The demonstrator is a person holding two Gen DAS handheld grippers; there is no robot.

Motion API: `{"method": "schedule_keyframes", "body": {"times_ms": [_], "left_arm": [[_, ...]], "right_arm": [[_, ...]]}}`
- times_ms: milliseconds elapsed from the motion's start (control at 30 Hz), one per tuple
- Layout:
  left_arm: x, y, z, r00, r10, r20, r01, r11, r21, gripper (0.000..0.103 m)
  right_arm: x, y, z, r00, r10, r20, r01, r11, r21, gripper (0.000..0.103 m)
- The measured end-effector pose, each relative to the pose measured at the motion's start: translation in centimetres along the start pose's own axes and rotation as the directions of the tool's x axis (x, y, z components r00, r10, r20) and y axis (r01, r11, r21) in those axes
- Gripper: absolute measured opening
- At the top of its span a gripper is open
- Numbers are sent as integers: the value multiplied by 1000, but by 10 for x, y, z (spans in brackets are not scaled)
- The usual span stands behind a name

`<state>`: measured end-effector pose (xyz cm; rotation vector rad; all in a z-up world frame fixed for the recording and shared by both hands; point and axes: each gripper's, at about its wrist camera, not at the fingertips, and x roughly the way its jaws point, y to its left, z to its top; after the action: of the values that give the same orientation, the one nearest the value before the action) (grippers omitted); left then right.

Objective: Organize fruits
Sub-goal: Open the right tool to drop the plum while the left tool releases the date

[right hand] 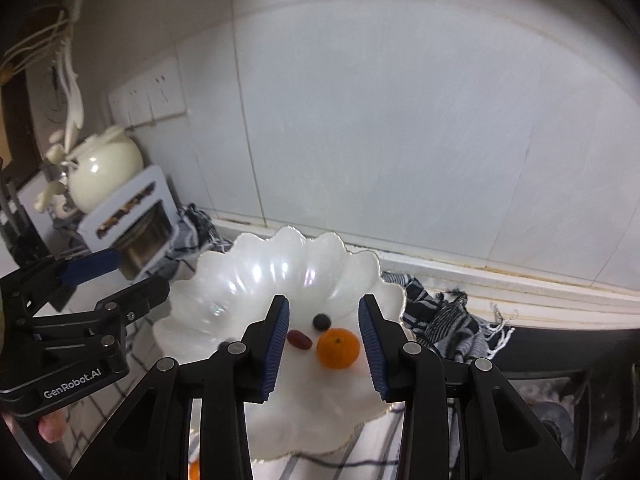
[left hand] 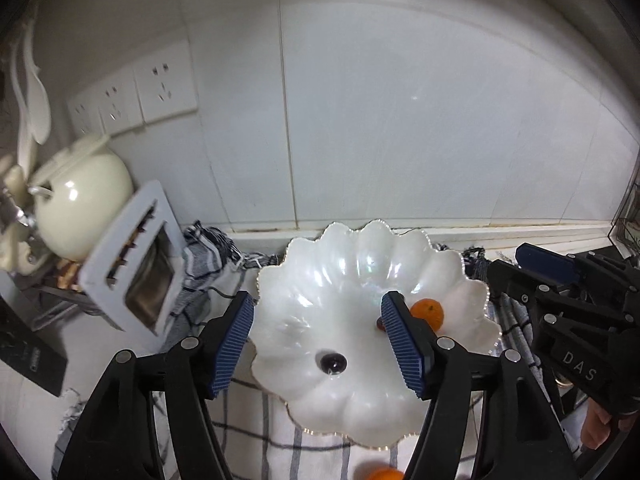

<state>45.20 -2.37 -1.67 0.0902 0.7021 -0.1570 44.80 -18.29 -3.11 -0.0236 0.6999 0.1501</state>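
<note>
A white scalloped dish (left hand: pixel 360 272) (right hand: pixel 240 280) rests on a checked cloth. In it lie a small orange (left hand: pixel 429 313) (right hand: pixel 338 348), a dark round berry (left hand: pixel 331 361) and, in the right wrist view, a second dark berry (right hand: pixel 321 322) and a dark red date (right hand: pixel 300 339). Another orange (left hand: pixel 386 474) (right hand: pixel 194 470) lies on the cloth at the dish's near edge. My left gripper (left hand: pixel 318 304) (right hand: pixel 142 272) hovers open above the dish, nothing between its pads. My right gripper (right hand: pixel 324 308) (left hand: pixel 506 260) is open above the orange and date, holding nothing.
A cream teapot (left hand: pixel 80 200) and a white slotted appliance (left hand: pixel 136 264) stand at the left, below wall sockets (left hand: pixel 136 92). The checked cloth (left hand: pixel 248 432) bunches up behind the dish against the tiled wall. A wire rack (left hand: pixel 628 220) stands at the far right.
</note>
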Motion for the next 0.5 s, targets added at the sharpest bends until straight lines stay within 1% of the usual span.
{"method": "schedule_keyframes", "body": {"times_ms": [67, 133, 267, 500], "left_arm": [[-15, -1, -3, 1000, -1, 24, 1, 1000, 1, 66], [-28, -2, -7, 999, 1, 48, -1, 1000, 5, 66], [-50, -4, -15, 997, 4, 82, -5, 1000, 12, 66], [-81, -7, -36, 995, -30, 100, 30, 1000, -4, 66]], "right_arm": [[-14, 2, -3, 1000, 2, 19, -2, 1000, -2, 38], [-25, 3, -6, 1000, 1, 29, -1, 1000, -3, 45], [-46, 6, -14, 998, 4, 60, -4, 1000, -4, 45], [-84, 6, -29, 995, -5, 104, 3, 1000, 18, 45]]}}
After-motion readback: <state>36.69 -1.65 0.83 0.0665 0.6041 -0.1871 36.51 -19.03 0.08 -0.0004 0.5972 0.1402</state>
